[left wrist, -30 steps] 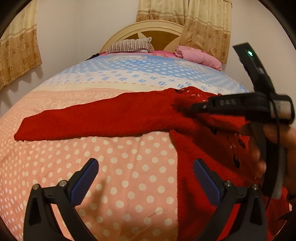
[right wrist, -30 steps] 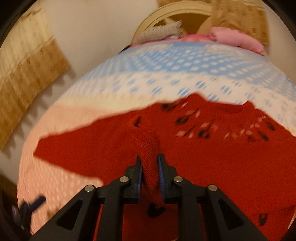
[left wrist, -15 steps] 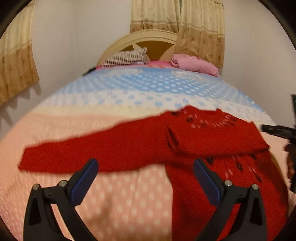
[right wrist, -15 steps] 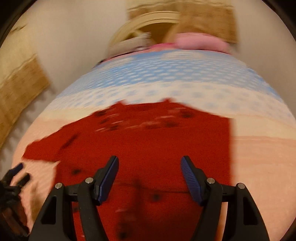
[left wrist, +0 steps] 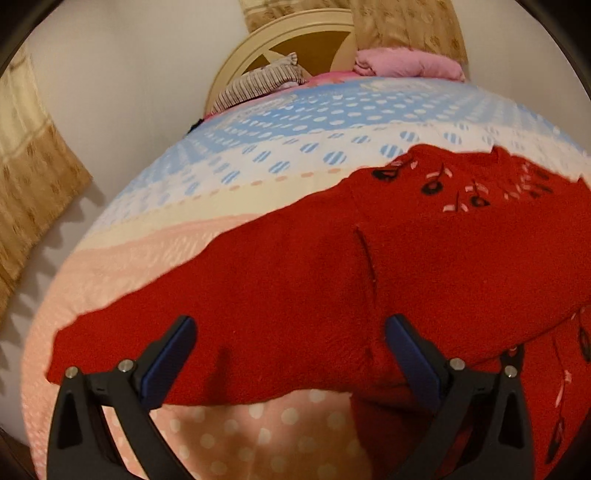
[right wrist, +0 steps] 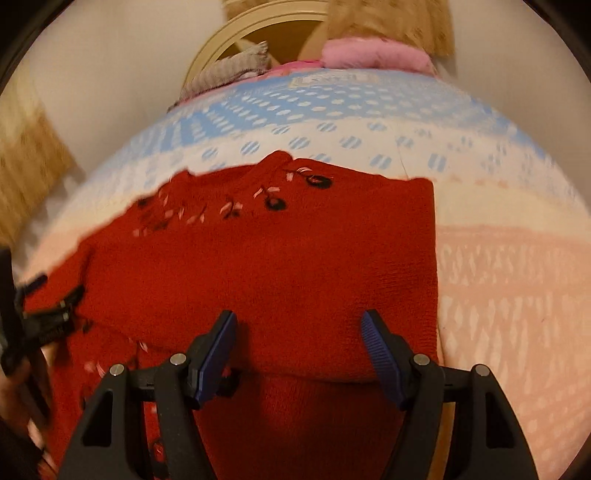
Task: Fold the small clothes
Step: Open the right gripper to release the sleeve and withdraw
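Observation:
A small red knit sweater (left wrist: pixel 424 266) with black and pink embroidery lies flat on the bed. Its left sleeve (left wrist: pixel 207 314) stretches out to the left. Its right sleeve (right wrist: pixel 295 288) lies folded across the chest. My left gripper (left wrist: pixel 290 354) is open and empty, just above the left sleeve near the shoulder seam. My right gripper (right wrist: pixel 299 350) is open and empty, above the folded sleeve. The left gripper also shows at the left edge of the right wrist view (right wrist: pixel 44 310).
The bed has a dotted sheet (left wrist: pixel 258 435) in pink, cream and blue bands. A striped pillow (left wrist: pixel 258 81) and a pink bundle (left wrist: pixel 406 62) lie by the headboard (left wrist: pixel 280 33). Curtains (left wrist: pixel 33 192) hang at the left wall.
My right gripper let go of the right sleeve, which now lies folded across the chest, and opened. My left gripper moved in close over the left sleeve.

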